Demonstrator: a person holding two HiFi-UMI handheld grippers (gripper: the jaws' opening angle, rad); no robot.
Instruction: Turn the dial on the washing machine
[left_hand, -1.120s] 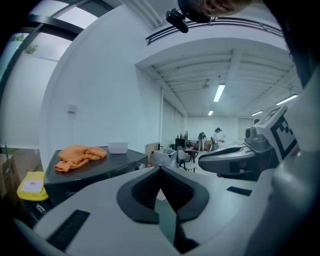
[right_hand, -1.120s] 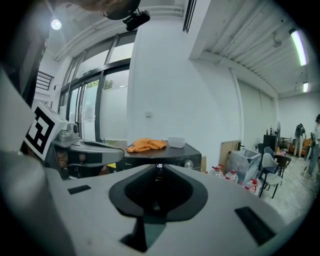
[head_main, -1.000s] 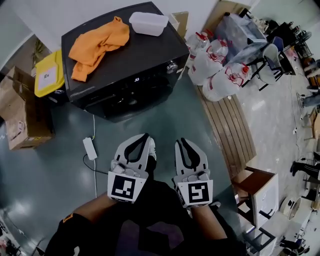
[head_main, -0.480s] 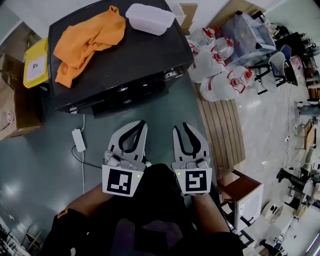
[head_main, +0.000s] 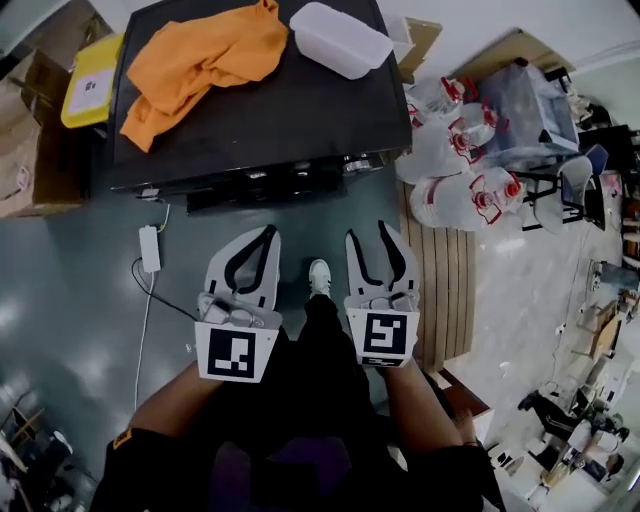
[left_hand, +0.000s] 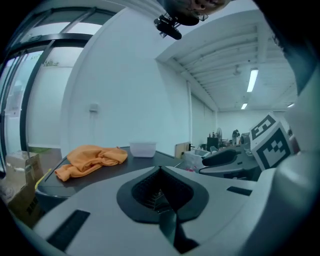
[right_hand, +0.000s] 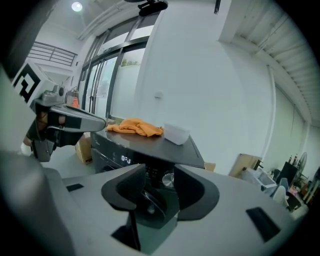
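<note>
The washing machine (head_main: 250, 120) stands in front of the person. Its dial (right_hand: 168, 179) is a small silver knob on the front, near the machine's right end. The right gripper (head_main: 368, 238) is well back from the machine and does not touch it. Its jaws have just been opening and now stand apart with nothing in them. The dial shows far off through the gap. The left gripper (head_main: 268, 235) is also well back from the machine, its jaws closed together on nothing. An orange cloth (head_main: 200, 60) and a white tub (head_main: 340, 38) lie on top of the machine.
</note>
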